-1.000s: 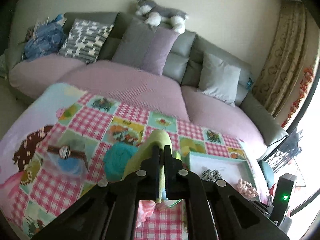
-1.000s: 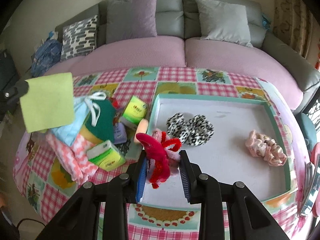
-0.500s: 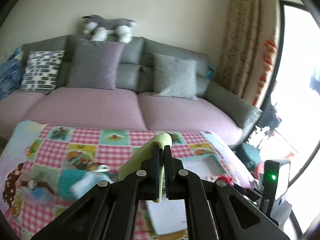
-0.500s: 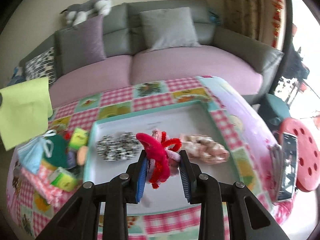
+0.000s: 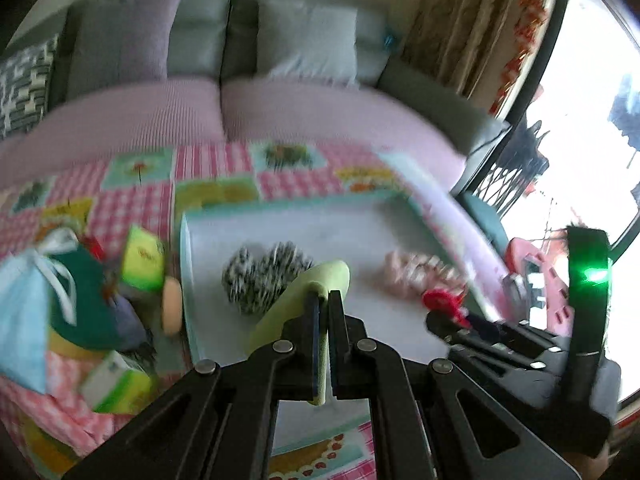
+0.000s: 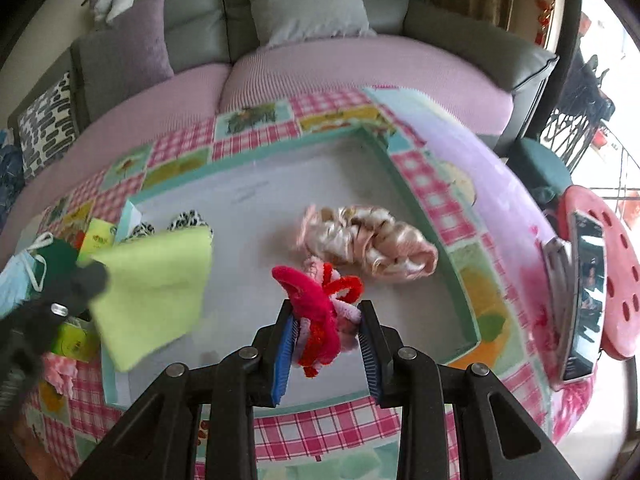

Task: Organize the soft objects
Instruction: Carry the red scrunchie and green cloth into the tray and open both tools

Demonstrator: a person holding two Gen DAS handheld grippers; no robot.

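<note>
DONE: leopard scrunchies (image 5: 264, 276) and pink scrunchie (image 6: 372, 248) lie inside tray (image 6: 432, 216) | IN HAND: left gripper (image 5: 322, 308) clamped on green cloth (image 6: 152, 284), right gripper (image 6: 326, 334) clamped on red-pink hair ties (image 6: 316, 300), both over tray | LEFT: pile beside tray's left rim | UNCLEAR: pile blurred, probably pouches and tissue packs

A checked patchwork cloth covered the table (image 6: 256, 136). On it sat a teal-rimmed tray (image 6: 434, 236); left of the tray lay a jumble of soft items (image 5: 80, 300).
</note>
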